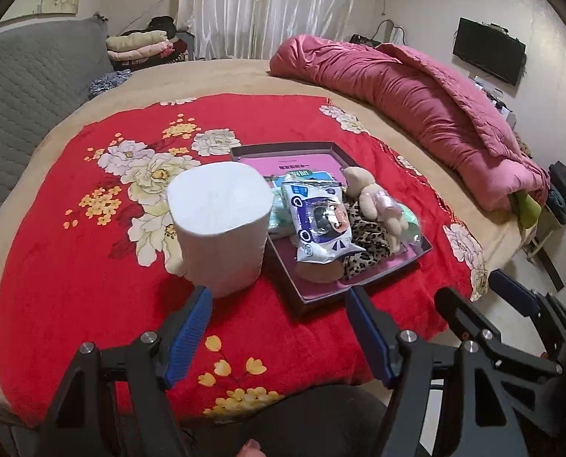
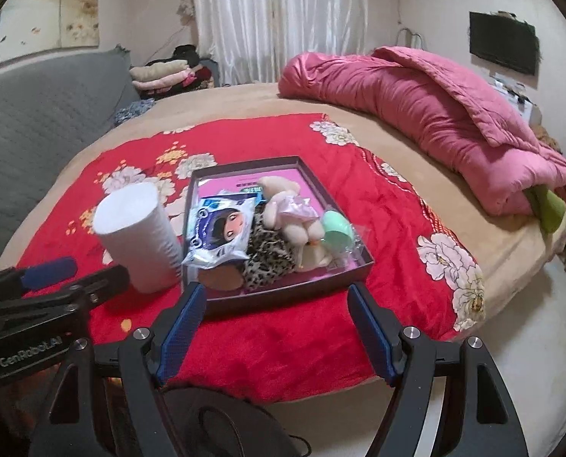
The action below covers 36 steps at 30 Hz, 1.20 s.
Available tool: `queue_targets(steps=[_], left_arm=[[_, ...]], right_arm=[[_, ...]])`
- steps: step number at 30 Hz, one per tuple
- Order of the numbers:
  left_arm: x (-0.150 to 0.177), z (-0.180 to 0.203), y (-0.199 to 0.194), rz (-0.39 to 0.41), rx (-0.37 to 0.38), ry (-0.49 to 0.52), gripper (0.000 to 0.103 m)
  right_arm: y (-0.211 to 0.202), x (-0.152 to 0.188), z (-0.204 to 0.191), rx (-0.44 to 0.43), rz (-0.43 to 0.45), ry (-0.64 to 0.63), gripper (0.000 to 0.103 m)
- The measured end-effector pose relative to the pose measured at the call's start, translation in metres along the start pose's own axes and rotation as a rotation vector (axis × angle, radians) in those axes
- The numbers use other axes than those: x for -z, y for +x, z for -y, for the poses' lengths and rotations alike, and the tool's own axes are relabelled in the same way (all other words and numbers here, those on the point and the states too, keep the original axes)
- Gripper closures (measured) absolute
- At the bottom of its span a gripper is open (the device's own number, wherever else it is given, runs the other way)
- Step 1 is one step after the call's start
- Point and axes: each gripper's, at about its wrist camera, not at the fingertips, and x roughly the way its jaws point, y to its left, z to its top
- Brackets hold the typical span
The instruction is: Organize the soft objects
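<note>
The paper roll (image 1: 220, 224) stands upright on the red blanket (image 1: 73, 266), just left of the shallow box (image 1: 362, 285), touching or nearly touching its left wall. Packets, a plush bear (image 1: 374, 198) and a leopard-print cloth (image 1: 366, 240) already fill the box. The left gripper (image 1: 279, 304) hangs near the roll with its jaws apart and empty; the right gripper (image 2: 275, 301) faces the box's near edge, also spread and empty. The roll is tall on soft bedding, so a glancing finger could likely topple it. Little bare room shows in the box, so forcing the roll in may spill the packets.
</note>
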Motion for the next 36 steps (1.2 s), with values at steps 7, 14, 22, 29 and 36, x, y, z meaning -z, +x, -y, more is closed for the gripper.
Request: queue_targets(steps=[7, 14, 22, 29, 36], left_arm=[[0.001, -0.009, -0.003, 0.009, -0.013, -0.018, 0.031], [0.004, -0.011, 0.0, -0.007, -0.021, -0.026, 0.031], [0.007, -0.01, 0.0, -0.016, -0.037, -0.017, 0.031], [0.008, -0.01, -0.001, -0.016, -0.032, -0.02, 0.031], [0.01, -0.009, -0.002, -0.016, -0.04, -0.019, 0.031]], right_arm=[[-0.002, 0.006, -0.004, 0.014, 0.002, -0.007, 0.025], [-0.005, 0.005, 0.0, 0.032, 0.015, 0.01, 0.025], [-0.006, 0.007, -0.003, 0.024, 0.009, 0.01, 0.025], [-0.007, 0.008, -0.003, 0.022, 0.007, 0.011, 0.025], [-0.006, 0.01, -0.002, 0.018, -0.003, 0.012, 0.025]])
